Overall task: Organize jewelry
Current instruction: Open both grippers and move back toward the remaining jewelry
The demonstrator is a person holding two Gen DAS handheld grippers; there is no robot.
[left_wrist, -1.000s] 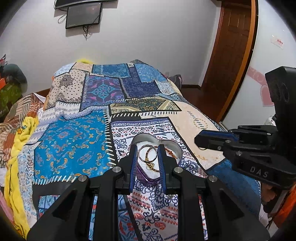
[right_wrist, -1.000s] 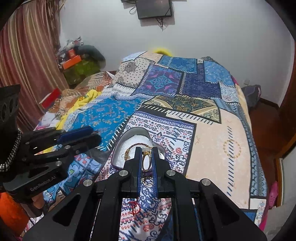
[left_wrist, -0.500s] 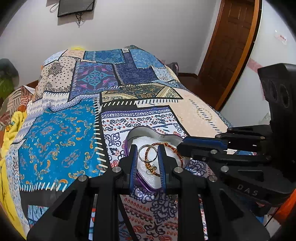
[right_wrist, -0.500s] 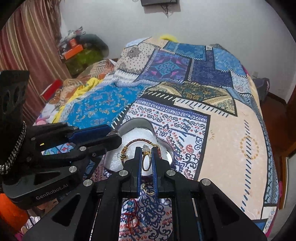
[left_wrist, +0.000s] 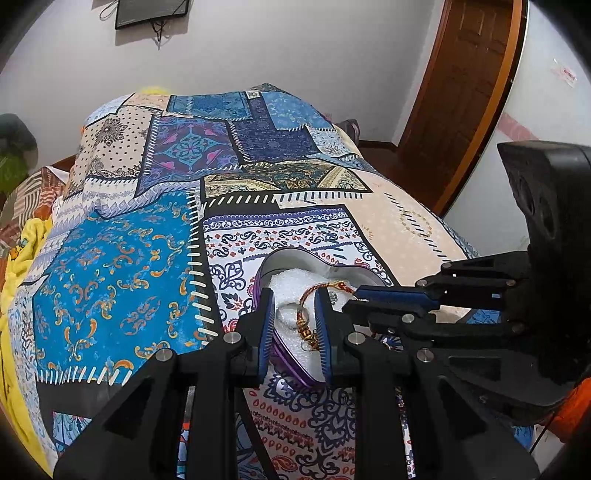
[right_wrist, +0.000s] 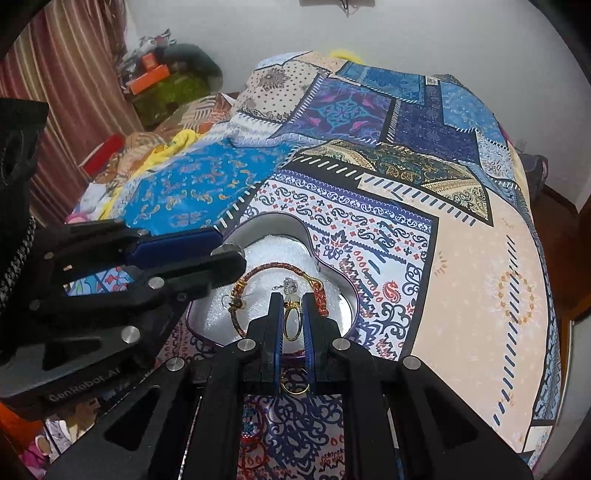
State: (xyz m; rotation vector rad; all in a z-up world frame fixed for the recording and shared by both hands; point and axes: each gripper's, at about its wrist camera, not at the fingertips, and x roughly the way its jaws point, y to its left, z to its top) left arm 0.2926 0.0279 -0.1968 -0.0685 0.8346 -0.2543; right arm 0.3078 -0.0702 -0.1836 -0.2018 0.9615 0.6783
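Left tool (left_wrist: 293, 317) hangs parted over the heart-shaped tin (left_wrist: 295, 258), right tool (left_wrist: 360, 295) beside

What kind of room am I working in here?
Most likely a bedroom in a home. The work surface is a bed under a patchwork bedspread, a wooden door stands at the right, a curtain hangs at the far left, and a small screen is mounted on the wall.

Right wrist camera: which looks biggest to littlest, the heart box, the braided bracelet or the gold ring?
1. Purple heart-shaped tin box with white padding, largest.
2. Red-and-gold braided bracelet, lying inside the box.
3. Gold ring pinched by the right gripper, smallest, though it sits nearest the camera.
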